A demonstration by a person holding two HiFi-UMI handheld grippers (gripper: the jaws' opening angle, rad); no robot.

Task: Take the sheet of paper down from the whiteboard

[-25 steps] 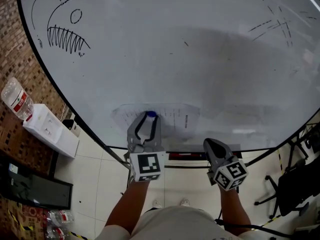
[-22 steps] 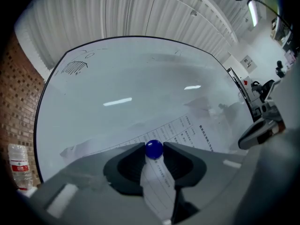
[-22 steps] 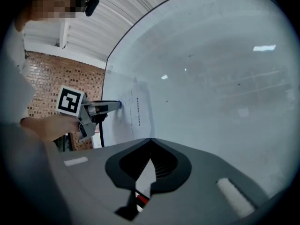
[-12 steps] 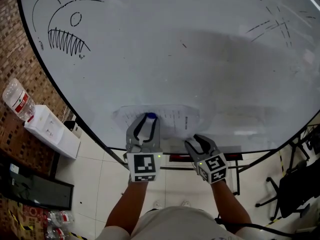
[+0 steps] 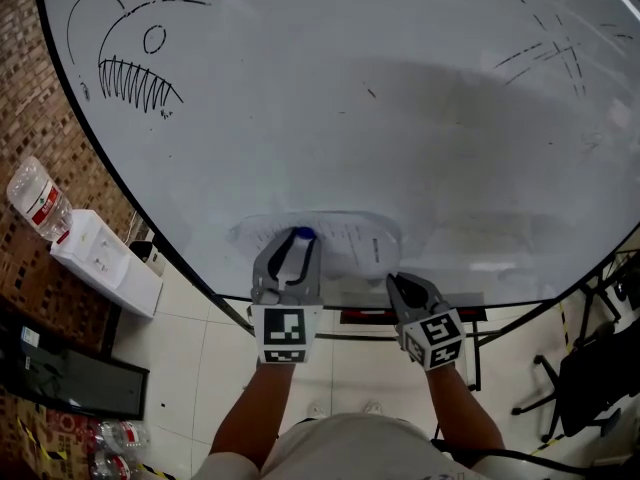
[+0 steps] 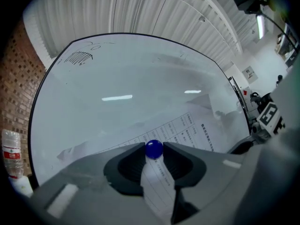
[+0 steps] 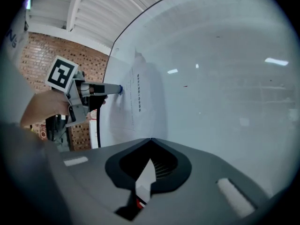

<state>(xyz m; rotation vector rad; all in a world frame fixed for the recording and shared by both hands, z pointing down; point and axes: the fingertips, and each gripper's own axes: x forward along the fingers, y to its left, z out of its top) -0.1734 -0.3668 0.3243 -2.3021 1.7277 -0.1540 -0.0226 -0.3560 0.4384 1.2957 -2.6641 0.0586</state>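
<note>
My left fingers (image 6: pixel 125 162) are clamped on the blue magnet (image 6: pixel 153 149) that pins the sheet of paper (image 6: pixel 187 130) low-centre on the whiteboard (image 5: pixel 330 118). I reckon that comes off first. My right fingers (image 7: pixel 93 165) are closed tip to tip at the sheet's lower-right edge, probably to catch it. I can't tell if they nip paper.

Brick wall (image 5: pixel 18 108) beside white tiled floor (image 5: pixel 200 363).
</note>
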